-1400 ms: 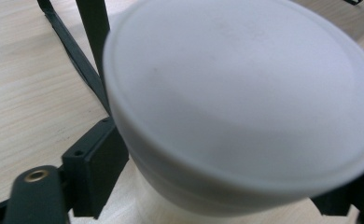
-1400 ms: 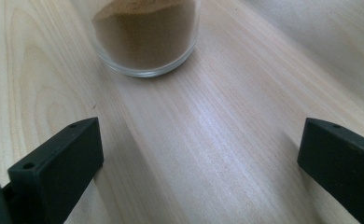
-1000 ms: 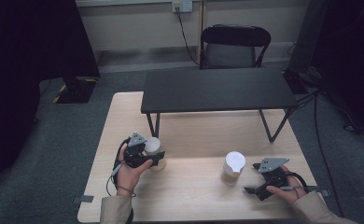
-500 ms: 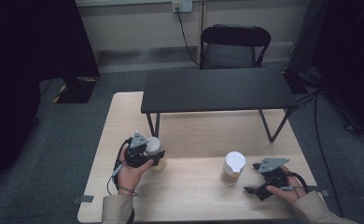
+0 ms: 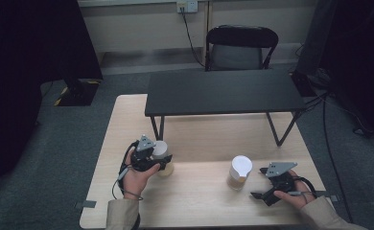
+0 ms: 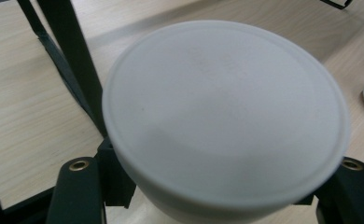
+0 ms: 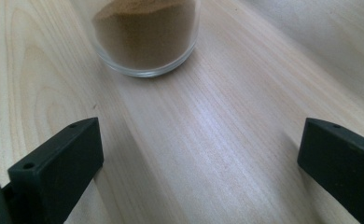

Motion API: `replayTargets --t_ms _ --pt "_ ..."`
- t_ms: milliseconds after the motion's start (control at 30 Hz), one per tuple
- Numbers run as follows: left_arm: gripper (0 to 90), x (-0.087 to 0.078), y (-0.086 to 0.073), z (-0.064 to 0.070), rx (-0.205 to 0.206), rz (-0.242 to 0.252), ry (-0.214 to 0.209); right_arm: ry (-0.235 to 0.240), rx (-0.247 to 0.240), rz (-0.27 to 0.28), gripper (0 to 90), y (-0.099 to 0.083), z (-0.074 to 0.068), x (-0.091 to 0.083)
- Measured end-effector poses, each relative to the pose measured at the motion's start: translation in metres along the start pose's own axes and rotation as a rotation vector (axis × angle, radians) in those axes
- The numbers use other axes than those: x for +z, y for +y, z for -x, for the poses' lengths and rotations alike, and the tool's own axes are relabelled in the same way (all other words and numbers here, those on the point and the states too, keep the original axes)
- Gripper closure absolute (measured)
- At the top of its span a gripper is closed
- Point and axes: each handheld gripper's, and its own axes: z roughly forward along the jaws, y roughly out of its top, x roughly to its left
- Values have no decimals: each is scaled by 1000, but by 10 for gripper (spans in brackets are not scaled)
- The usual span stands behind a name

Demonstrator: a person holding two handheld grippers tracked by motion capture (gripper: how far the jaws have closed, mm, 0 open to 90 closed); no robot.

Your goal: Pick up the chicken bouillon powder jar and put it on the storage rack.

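Lower left of high view: left claw (image 5: 162, 160) clamped on white-lidded jar (image 5: 160, 150), jaws tight at both its sides, on wooden bench (image 5: 204, 201). Lower middle: second jar (image 5: 239, 172), brown powder inside, upright. Lower right: right claw (image 5: 258, 184) spread wide, empty, just beside second jar.

A plain test room or lab is suggested: grey carpet floor (image 5: 55, 158), black curtains (image 5: 31, 43), a wall socket (image 5: 185, 6), a folding chair (image 5: 242, 48).
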Motion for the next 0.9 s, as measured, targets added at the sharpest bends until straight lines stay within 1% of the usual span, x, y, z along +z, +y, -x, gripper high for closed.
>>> replayTargets --t_ms 100,167,300,333,400,667,800,900 --pt "347 1 4 3 7 -2 -7 0 0 0 0 0 0 0" --pt "347 3 7 4 7 -4 -15 0 0 0 0 0 0 0" --pt "348 5 13 5 19 -11 -33 0 1 0 0 0 0 0" --pt "347 6 14 6 13 -8 -37 0 1 0 0 0 0 0" --pt "347 8 17 7 23 -6 -45 0 0 0 0 0 0 0" --pt "347 17 30 13 34 -3 -78 0 1 0 0 0 0 0" --pt "348 22 37 16 49 -4 -88 0 1 0 0 0 0 0" --pt "347 24 41 18 52 -5 -96 0 1 0 0 0 0 0"
